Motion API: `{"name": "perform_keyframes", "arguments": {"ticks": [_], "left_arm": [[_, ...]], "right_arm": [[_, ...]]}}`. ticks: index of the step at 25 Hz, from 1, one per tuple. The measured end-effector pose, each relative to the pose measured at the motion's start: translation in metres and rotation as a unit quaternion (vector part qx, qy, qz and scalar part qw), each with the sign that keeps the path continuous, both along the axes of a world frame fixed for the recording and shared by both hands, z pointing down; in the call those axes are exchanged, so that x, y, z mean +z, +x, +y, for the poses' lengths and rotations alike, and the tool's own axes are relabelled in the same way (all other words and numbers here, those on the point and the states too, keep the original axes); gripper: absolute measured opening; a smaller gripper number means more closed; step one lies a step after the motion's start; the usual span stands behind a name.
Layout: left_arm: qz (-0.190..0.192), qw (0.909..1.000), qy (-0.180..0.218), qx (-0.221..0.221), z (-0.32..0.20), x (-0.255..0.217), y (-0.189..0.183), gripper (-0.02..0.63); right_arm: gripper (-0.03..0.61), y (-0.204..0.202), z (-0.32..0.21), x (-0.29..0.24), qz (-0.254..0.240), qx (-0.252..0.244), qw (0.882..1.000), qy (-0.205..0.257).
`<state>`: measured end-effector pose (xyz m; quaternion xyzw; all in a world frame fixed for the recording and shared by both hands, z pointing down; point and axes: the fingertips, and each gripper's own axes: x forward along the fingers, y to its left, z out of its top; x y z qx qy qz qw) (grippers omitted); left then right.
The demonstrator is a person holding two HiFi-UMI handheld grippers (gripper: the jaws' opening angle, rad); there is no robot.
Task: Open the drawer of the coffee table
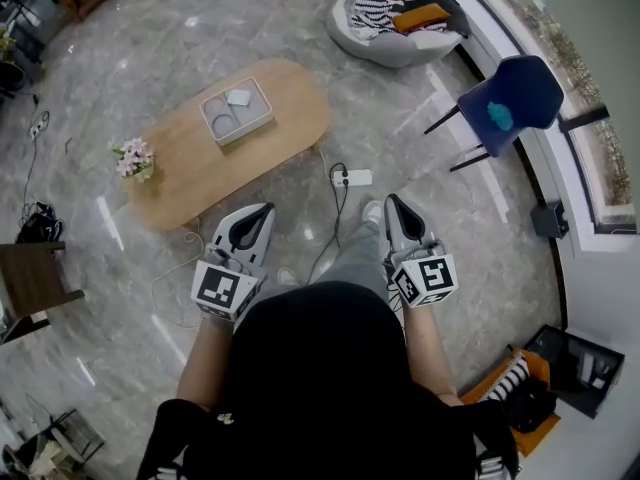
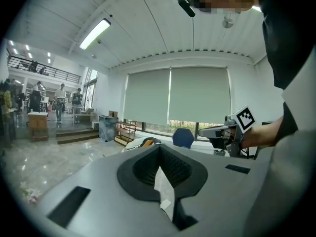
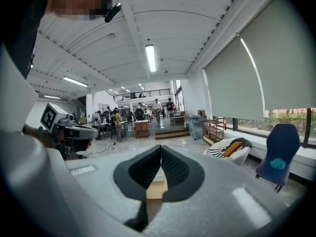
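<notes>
Head view: two grippers with jaws together, near the counter.
Left gripper (image 1: 262, 211) and right gripper (image 1: 392, 203), both empty, point toward the oval wooden counter (image 1: 290, 118), which carries a grey tray (image 1: 236, 111) and flowers (image 1: 133, 158).

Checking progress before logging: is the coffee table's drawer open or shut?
Seems shut: in the head view nothing juts beyond the oval edge of the coffee table, though the drawer front itself is hidden.

Marble floor (image 1: 150, 28), blue chair (image 1: 510, 103) (window-side)
</notes>
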<state>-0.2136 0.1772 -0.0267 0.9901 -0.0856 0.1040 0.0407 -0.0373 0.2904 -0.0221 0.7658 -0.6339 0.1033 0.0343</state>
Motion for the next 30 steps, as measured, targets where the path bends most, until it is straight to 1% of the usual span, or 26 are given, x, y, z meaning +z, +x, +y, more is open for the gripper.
{"name": "perform_keyframes", "arguments": {"ticks": [2,4,10,16,20,22,25,30], "left_arm": [[-0.005,0.9998,-0.005,-0.020,-0.008,0.004,0.019,0.012],[-0.013,0.9992,0.000,-0.037,-0.018,0.011,0.042,0.011],[-0.033,0.9955,-0.004,-0.088,-0.032,0.018,0.129,0.011],[-0.047,0.9892,-0.011,-0.138,-0.045,0.009,0.221,0.011],[-0.053,0.9828,-0.012,-0.177,-0.045,0.008,0.268,0.012],[-0.061,0.9783,-0.015,-0.197,-0.045,0.012,0.281,0.012],[-0.079,0.9703,-0.022,-0.228,-0.043,0.024,0.286,0.012],[-0.105,0.9545,-0.038,-0.276,-0.038,0.044,0.274,0.012]], "right_arm": [[-0.002,0.026,-0.010,0.005,0.000,-0.012,1.000,0.000],[-0.002,0.057,-0.020,0.012,-0.006,-0.028,1.000,-0.003],[-0.001,0.145,-0.047,0.026,-0.022,-0.094,0.995,-0.018],[-0.001,0.230,-0.074,0.021,-0.044,-0.153,0.987,-0.021],[0.000,0.277,-0.083,0.027,-0.051,-0.199,0.978,-0.034],[0.000,0.296,-0.090,0.032,-0.050,-0.219,0.974,-0.040],[0.000,0.312,-0.102,0.042,-0.048,-0.248,0.966,-0.048],[0.000,0.313,-0.122,0.065,-0.046,-0.293,0.952,-0.070]]}}
